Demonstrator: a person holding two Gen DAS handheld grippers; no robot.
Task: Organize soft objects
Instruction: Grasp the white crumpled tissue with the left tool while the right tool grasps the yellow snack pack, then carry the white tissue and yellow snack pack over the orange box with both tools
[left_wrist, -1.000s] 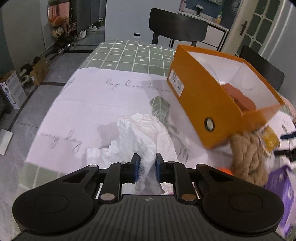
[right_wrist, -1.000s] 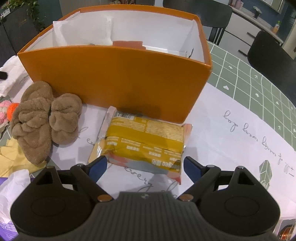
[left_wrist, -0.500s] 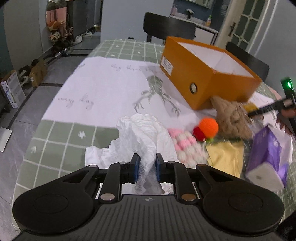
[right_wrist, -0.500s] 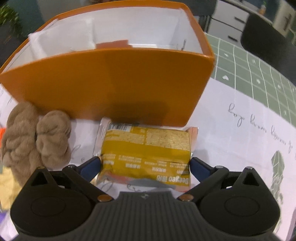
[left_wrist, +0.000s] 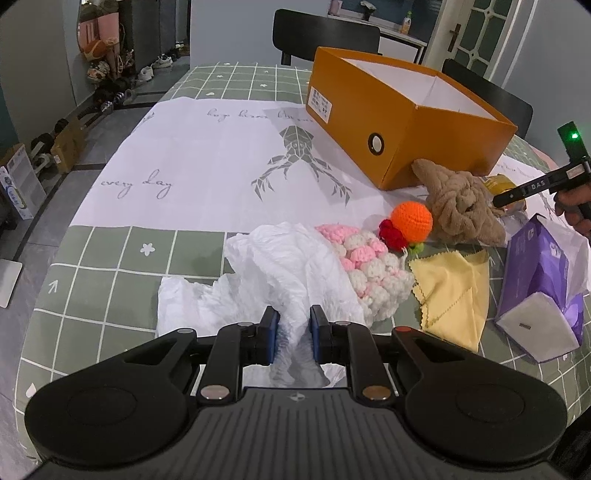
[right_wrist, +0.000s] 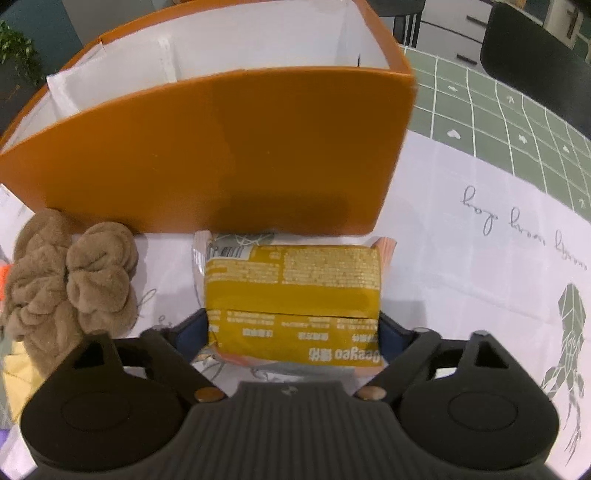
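My left gripper (left_wrist: 291, 328) is shut on a crumpled white tissue (left_wrist: 280, 269) and holds it at the near edge of the table. Beside the tissue lie a pink-and-white crochet piece (left_wrist: 369, 266), an orange and red crochet ball (left_wrist: 410, 221), a brown plush knot (left_wrist: 461, 203) and a yellow cloth (left_wrist: 450, 288). My right gripper (right_wrist: 293, 332) has its jaws against both sides of a yellow snack packet (right_wrist: 291, 280) that lies in front of the orange box (right_wrist: 221, 158). The brown plush (right_wrist: 66, 277) lies left of the packet.
The orange box (left_wrist: 399, 110) stands open at the far right of the table. A purple tissue pack (left_wrist: 543, 280) lies at the right edge. Black chairs (left_wrist: 325, 33) stand behind the table. A white printed sheet (left_wrist: 207, 170) covers the green checked tablecloth.
My left gripper pulled back from the box to the table's near edge, carrying the tissue. My right gripper moved forward and closed its jaws in onto the yellow packet.
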